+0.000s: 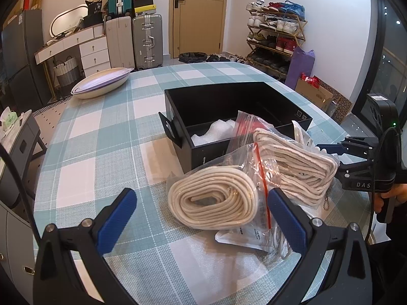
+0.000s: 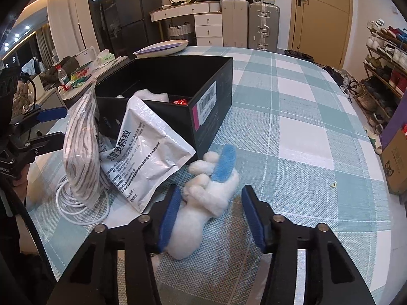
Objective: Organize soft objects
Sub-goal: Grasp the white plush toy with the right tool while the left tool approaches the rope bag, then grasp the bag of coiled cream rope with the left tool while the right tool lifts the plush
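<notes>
Both hand-held grippers being held wide open and empty: left [image 1: 202,218] at lower-centre rope coil [image 1: 213,200], right [image 2: 211,213] around white plush toy [image 2: 203,198].

A cream rope coil [image 1: 213,200] in a clear bag lies flat on the checked table [image 1: 101,132] just before the open black box [image 1: 229,101], a striped rope bundle [image 1: 295,162] leans beside it, and a white plush toy [image 2: 203,203] with a blue patch lies near the box corner.

White walls [image 1: 330,25] frame a tan door [image 1: 199,15] at top centre; suitcases [image 1: 147,42] and white drawers [image 1: 94,53] stand upper left, a shoe rack [image 1: 277,38] upper right.
</notes>
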A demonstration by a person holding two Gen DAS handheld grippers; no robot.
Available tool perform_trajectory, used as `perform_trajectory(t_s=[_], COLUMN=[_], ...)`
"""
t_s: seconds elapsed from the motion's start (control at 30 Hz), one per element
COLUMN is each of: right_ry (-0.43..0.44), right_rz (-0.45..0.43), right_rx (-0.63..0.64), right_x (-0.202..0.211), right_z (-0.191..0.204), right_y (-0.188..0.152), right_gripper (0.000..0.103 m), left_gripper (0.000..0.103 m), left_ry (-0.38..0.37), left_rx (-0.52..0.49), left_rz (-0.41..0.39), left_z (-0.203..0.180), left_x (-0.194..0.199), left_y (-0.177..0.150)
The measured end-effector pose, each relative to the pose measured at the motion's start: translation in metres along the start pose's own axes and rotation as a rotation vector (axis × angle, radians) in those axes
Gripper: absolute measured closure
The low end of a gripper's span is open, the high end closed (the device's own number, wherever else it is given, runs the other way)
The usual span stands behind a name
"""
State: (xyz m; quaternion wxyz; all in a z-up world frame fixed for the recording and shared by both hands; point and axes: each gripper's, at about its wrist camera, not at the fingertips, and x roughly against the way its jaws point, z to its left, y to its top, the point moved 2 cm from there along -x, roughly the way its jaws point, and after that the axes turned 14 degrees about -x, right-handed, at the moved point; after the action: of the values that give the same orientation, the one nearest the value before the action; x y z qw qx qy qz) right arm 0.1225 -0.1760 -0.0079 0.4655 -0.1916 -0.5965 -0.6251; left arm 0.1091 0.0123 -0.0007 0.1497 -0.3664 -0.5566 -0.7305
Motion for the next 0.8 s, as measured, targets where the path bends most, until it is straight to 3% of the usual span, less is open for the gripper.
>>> perform_trajectory(t_s=[0.17, 0.27, 0.33, 0.53, 0.7, 0.8], right_ry=[0.007, 0.007, 0.012, 0.028, 0.02, -0.009], right_rz=[-0.018, -0.054, -0.075, -0.124, -0.097, -0.079], right_rx=[-0.005, -0.002, -0.002, 0.025, 0.01, -0.012], right_x=[0.005, 0.012, 0.016, 0.026, 0.022, 0.018], right_z=[0.0, 0.0, 0.0, 0.004, 0.002, -0.004], right_y=[-0.001, 0.002, 0.003, 0.004, 0.004, 0.004], right_gripper=[0.064, 0.065, 0.075, 0.08, 0.08, 0.072], left_gripper=[0.0, 0.0, 0.0, 0.0, 0.0, 0.0], left_ry=[-0.022, -0.094, -0.114, -0.143, -0.172, -0.183], left_rx=[0.005, 0.014, 0.032, 0.094, 0.142, 0.166], left_rz=[0.003, 0.004, 0.002, 0.012, 0.013, 0.016], left_z=[0.001, 0.0, 0.001, 0.006, 0.008, 0.01], left_x=[-0.002, -0.003, -0.005, -0.015, -0.022, -0.024], left_y=[-0.001, -0.004, -0.005, -0.009, -0.012, -0.015])
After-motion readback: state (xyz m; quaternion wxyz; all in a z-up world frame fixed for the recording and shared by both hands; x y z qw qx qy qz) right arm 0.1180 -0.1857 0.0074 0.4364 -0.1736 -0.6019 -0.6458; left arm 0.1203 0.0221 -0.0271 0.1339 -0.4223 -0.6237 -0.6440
